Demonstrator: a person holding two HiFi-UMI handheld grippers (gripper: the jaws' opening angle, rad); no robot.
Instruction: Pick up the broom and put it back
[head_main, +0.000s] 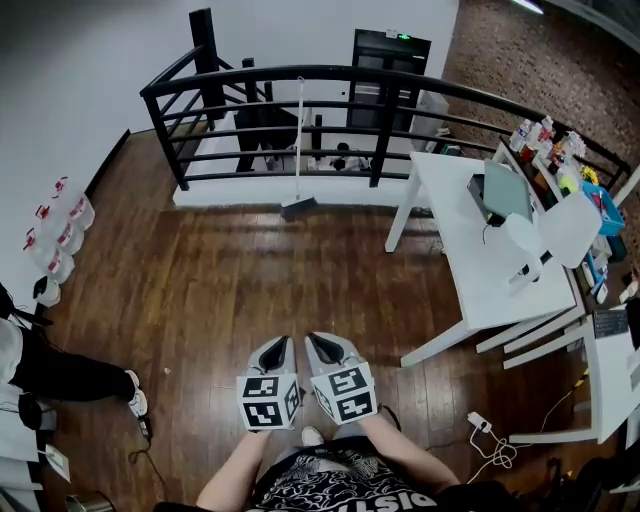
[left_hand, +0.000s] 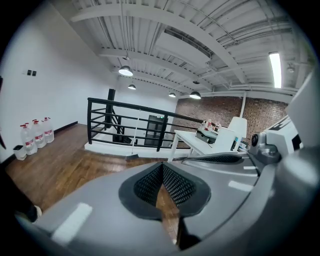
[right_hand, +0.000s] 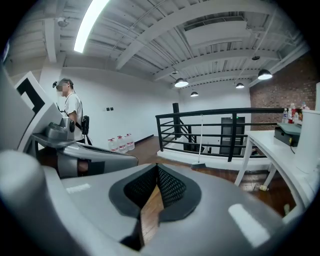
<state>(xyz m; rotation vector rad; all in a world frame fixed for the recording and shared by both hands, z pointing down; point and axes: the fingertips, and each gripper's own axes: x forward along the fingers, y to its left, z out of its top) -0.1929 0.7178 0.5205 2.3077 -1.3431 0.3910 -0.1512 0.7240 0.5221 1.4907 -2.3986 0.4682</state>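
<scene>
The broom (head_main: 299, 140) has a thin pale handle and a grey head, and leans upright against the black railing (head_main: 300, 75) at the far side of the wooden floor. It also shows far ahead as the broom (left_hand: 134, 142) in the left gripper view and the broom (right_hand: 201, 140) in the right gripper view. My left gripper (head_main: 278, 345) and right gripper (head_main: 322, 342) hang side by side close to my body, well short of the broom. Both are shut with nothing between the pads. Seen along their own jaws, the left gripper (left_hand: 162, 165) and right gripper (right_hand: 157, 166) point toward the railing.
A white table (head_main: 470, 250) with a white chair (head_main: 560, 230) and clutter stands at the right. Water bottles (head_main: 60, 235) line the left wall. A person (head_main: 40, 370) stands at the left. A cable and plug (head_main: 480, 425) lie on the floor at the right.
</scene>
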